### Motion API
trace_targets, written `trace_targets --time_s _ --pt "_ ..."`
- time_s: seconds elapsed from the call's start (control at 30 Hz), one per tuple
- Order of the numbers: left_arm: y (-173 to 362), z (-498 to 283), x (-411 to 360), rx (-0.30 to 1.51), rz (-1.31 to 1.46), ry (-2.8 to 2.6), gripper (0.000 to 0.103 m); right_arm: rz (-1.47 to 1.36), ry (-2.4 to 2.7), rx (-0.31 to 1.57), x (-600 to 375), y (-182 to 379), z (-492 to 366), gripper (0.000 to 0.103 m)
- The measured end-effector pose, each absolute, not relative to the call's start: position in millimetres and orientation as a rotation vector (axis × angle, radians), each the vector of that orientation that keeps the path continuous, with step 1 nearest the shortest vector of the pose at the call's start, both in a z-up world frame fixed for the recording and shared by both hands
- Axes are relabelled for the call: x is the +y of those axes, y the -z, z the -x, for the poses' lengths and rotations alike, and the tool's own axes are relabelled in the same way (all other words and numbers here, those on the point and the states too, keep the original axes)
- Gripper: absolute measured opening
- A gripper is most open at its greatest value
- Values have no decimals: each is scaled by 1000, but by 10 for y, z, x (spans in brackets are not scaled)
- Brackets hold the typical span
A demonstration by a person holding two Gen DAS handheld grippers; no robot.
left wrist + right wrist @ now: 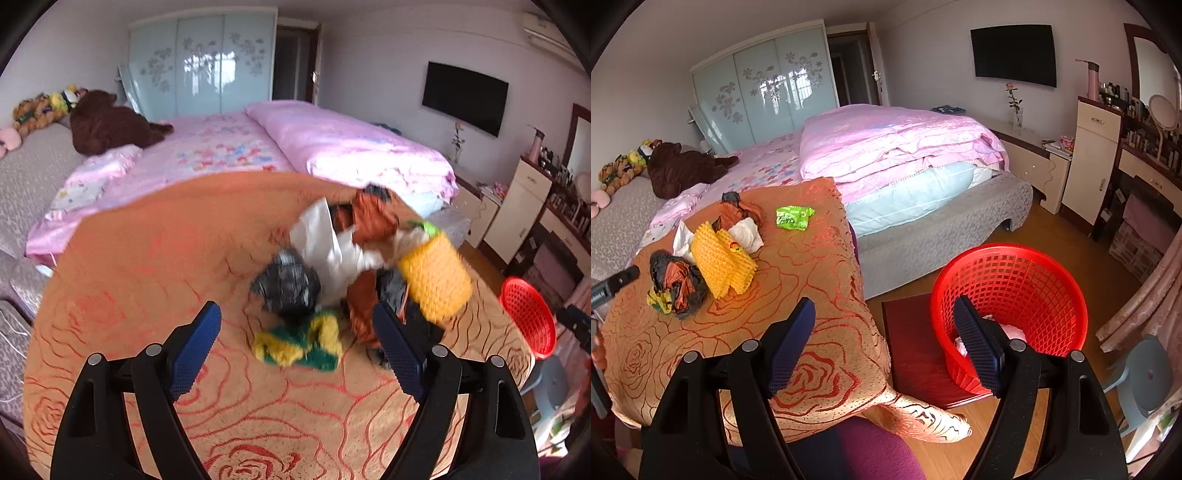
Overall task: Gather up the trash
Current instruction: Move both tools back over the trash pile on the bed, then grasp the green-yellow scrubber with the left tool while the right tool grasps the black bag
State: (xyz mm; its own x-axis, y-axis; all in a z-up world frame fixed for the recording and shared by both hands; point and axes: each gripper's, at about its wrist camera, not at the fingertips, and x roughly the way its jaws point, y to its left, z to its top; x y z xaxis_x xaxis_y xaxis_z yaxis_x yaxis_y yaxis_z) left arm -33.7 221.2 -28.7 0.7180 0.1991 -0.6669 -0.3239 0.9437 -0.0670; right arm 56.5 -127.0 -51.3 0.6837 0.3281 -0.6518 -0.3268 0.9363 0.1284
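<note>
A pile of trash lies on the table's orange rose cloth point(147, 258): a yellow foam net point(436, 277) point(722, 258), a black plastic bag point(288, 284) point(677, 280), white paper point(328, 243), an orange-brown bag point(373, 218) and a yellow-green wrapper point(299, 343). A green wrapper point(794, 217) lies apart, further back. My left gripper point(295, 308) is open and empty, just short of the pile. My right gripper point(884, 302) is open and empty too, above the table's corner, beside the red basket point(1015, 269). Some white and pink trash shows inside the basket.
The basket stands on a dark red board point(912, 350) on the wooden floor. A bed point(905, 147) with pink covers is behind the table. A purple seat point(879, 450) is below the table's corner. A grey-blue stool point(1145, 376) and a dresser point(1089, 158) stand at the right.
</note>
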Motion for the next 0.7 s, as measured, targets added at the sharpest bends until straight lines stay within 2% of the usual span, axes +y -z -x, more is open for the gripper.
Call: trace_targets --time_s 0.33,0.37,0.43,0.5,0.7 --pt "652 174 2324 786 232 -314 80 14 -373 746 -1195 555 -542 75" --pt "663 174 2339 785 237 -317 78 16 -374 748 -1189 562 -544 75" --pt "682 164 2368 789 248 -310 66 21 -382 752 -1153 565 -536 75" --pt "697 166 2390 791 275 -287 60 26 -396 754 -1112 554 -534 75" --pt "665 200 2374 766 272 -283 50 49 -458 764 -904 544 -517 75"
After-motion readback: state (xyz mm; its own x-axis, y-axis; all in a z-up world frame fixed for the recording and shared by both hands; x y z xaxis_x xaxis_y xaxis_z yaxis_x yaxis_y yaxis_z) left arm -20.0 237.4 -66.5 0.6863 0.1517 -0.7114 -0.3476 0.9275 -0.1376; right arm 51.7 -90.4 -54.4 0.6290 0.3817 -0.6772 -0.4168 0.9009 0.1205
